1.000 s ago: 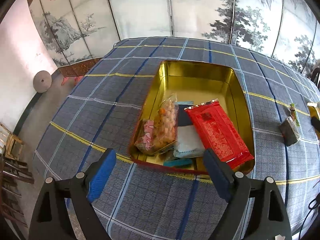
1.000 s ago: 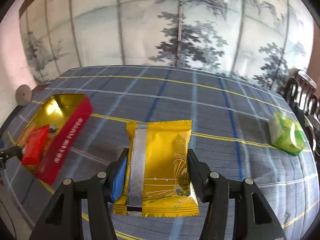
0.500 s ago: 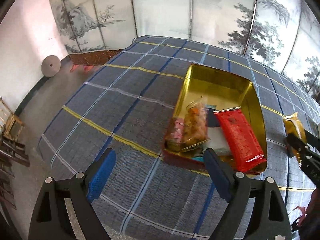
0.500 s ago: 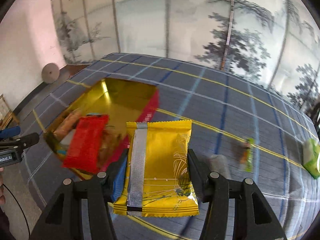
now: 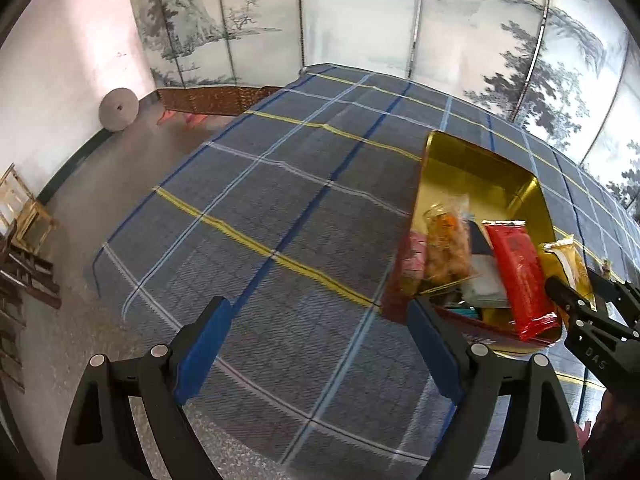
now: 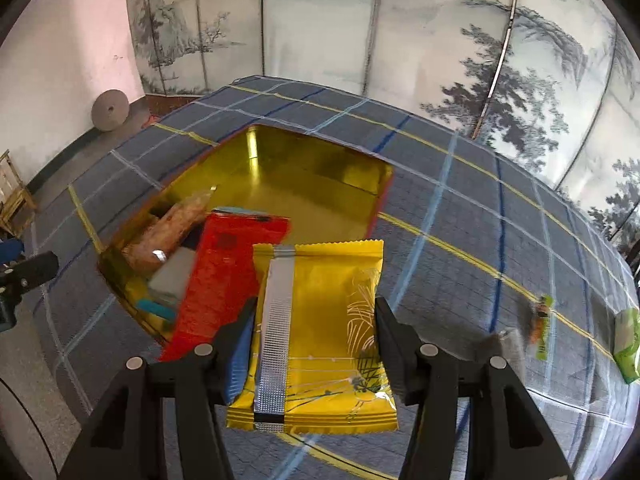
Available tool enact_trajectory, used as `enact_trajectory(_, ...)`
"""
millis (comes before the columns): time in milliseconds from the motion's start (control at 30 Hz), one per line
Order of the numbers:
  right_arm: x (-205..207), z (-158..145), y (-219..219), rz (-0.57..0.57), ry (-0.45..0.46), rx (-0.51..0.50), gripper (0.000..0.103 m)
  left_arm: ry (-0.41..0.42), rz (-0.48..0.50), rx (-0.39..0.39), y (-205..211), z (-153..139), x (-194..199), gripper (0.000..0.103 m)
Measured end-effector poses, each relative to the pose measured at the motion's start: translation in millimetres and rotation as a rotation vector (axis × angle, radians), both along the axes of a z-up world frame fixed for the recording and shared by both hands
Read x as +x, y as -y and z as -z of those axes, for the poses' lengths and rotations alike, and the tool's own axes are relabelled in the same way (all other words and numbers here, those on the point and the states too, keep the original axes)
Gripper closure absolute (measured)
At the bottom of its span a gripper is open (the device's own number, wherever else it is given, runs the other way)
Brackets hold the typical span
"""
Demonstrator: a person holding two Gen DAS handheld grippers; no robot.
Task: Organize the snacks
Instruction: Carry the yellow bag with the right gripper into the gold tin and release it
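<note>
Between the black fingers of the right gripper (image 6: 316,344) sits a flat yellow foil snack packet with a silver seam strip (image 6: 320,332), pinched at both side edges and held above the plaid blue-and-yellow tablecloth (image 6: 460,216), its far end over the near corner of the gold-lined rectangular tin with red outer walls (image 6: 304,168). Just beyond it a long red foil wrapper (image 6: 224,276) lies in the tin, its near end hanging over the rim. Further in are a clear bag of orange-brown snacks (image 6: 168,228) and some pale and teal packets; the tin's far half is bare.

The risks as I judge them: the grip is only on the packet's edges, so the slick foil may slide or buckle out before it is over the tin. Released here, it would probably land on the red wrapper and the rim — and could tip back onto the cloth or drag the wrapper out with it.

The left gripper (image 5: 316,352) is spread wide and holds nothing, hovering over the cloth to the left of the tin.

Compared with half a second ago, the right gripper has come closer to the tin, which now fills more of its view. The left wrist view has swung away to the left, so the tin sits at its right edge — with the yellow packet now beside the red wrapper there. On the far right, a small green bar (image 6: 542,332) and a green pouch (image 6: 628,344) lie on the cloth.
</note>
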State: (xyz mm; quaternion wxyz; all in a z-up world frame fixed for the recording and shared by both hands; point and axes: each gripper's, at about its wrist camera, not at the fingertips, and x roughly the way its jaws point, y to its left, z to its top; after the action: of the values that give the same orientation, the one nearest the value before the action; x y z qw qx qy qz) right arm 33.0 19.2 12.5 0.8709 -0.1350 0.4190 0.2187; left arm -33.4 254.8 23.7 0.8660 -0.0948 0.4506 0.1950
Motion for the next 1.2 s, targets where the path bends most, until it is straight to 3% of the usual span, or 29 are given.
enact_trajectory(300, -4, -1, -21, -0.005, -0.014, 0.021, 0.047, -0.015, -0.029, -0.004, -13, 5, -8, 0.016)
enact_trajectory(833, 8, 3, -19, 0.023, -0.055, 0.105, 0.045, -0.022, -0.024, 0.007, -14, 6, -11, 0.016)
enact_trajectory(1200, 2, 1, -17, -0.011, -0.046, 0.106, 0.039, -0.028, 0.01, 0.019, 7, 1, -2, 0.016)
